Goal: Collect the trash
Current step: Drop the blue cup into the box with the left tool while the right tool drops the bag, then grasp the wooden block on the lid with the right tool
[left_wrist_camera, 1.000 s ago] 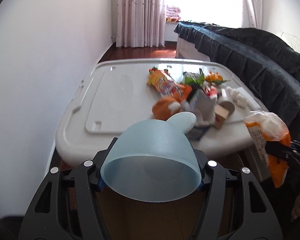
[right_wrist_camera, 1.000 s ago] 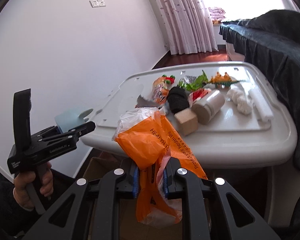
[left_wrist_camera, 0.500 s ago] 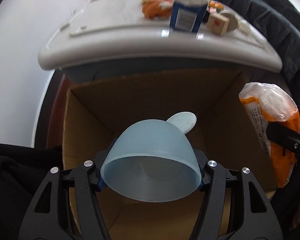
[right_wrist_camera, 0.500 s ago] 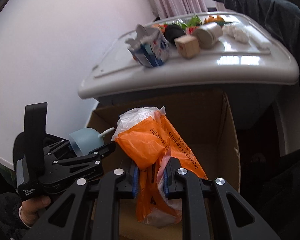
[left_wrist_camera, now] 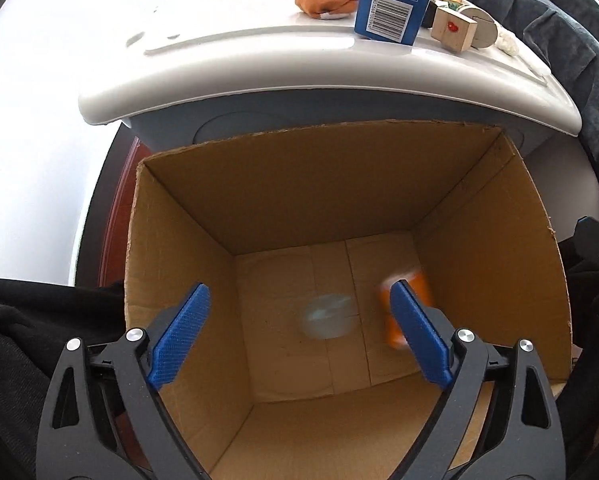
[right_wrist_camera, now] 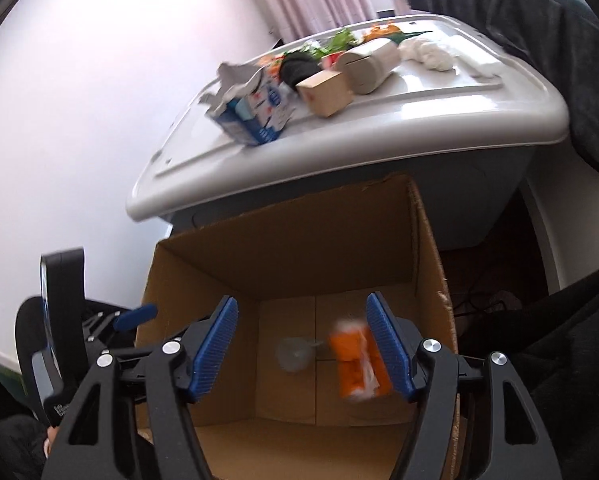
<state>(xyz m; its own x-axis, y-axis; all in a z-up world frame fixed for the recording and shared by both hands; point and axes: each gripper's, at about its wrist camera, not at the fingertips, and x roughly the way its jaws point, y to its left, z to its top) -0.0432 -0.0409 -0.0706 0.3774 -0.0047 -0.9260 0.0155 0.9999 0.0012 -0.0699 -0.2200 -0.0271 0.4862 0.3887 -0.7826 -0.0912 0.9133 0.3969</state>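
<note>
Hovering over the open box [left_wrist_camera: 479, 208], the left gripper [left_wrist_camera: 299, 332] has just spread its jaws, nothing between them; the cup [left_wrist_camera: 327, 316] lies blurred below. The right gripper [right_wrist_camera: 301, 350] has likewise just released the orange bag [right_wrist_camera: 357, 364]. Remaining trash, the carton [left_wrist_camera: 391, 12] nearest, sits on the surface [left_wrist_camera: 239, 64] beyond the box, nearer the left gripper.

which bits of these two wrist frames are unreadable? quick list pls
- Pale blue cup, left wrist: motion-blurred inside the cardboard box; landed or falling, cannot tell.
- Orange bag, right wrist: blurred, print unreadable; left wrist view half hides it behind a blue pad.
- Left gripper, right wrist: cut by the box wall.
- Items behind the milk carton, left wrist: hidden.
</note>
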